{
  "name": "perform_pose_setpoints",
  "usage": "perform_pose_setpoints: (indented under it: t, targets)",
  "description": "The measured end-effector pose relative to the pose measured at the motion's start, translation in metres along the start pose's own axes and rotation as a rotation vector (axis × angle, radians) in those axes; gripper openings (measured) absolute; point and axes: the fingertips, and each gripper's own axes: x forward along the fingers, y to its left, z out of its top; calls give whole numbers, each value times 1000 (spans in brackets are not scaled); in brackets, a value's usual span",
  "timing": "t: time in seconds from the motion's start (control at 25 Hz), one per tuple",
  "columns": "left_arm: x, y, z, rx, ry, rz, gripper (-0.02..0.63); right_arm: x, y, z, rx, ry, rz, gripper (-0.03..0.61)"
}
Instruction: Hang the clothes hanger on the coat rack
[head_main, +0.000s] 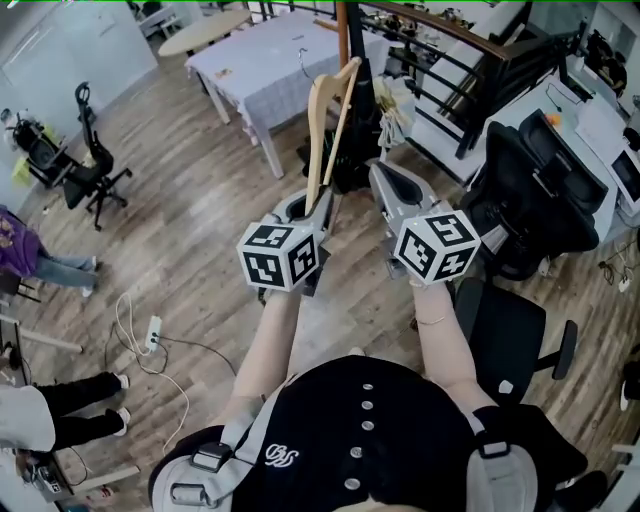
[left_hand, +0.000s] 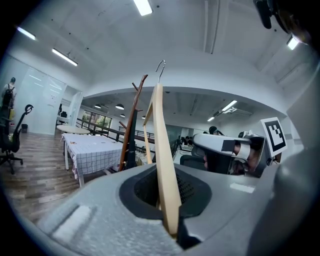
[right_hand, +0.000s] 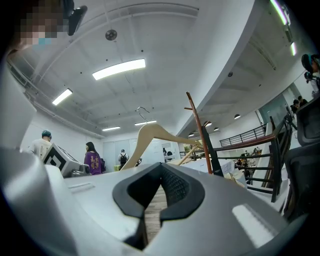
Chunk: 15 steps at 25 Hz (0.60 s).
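Observation:
A pale wooden clothes hanger (head_main: 326, 125) with a metal hook stands upright in my left gripper (head_main: 312, 208), which is shut on its lower end. In the left gripper view the hanger (left_hand: 164, 165) rises from between the jaws of that gripper (left_hand: 172, 232). The brown coat rack (head_main: 343, 35) stands just ahead, its pole and pegs showing beyond the hanger (left_hand: 131, 125). My right gripper (head_main: 385, 178) is held level beside the left one, shut and empty (right_hand: 150, 225). The right gripper view shows the hanger (right_hand: 150, 136) to the left of the coat rack (right_hand: 201, 132).
A table with a checked cloth (head_main: 262, 75) stands left of the rack, with a round table (head_main: 205, 30) behind it. A black railing (head_main: 450, 65) runs on the right, with black office chairs (head_main: 540, 190) nearby. At the left are another chair (head_main: 95, 165), people (head_main: 30, 255) and a floor cable (head_main: 152, 335).

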Motion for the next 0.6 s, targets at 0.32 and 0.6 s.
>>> perform_pose_setpoints:
  t: [0.32, 0.6]
  targets:
    - [39, 5, 5, -9, 1, -8, 2, 21, -36, -4, 14, 12, -4, -2]
    - [63, 31, 10, -29, -11, 2, 2, 47, -57, -12, 19, 23, -8, -2]
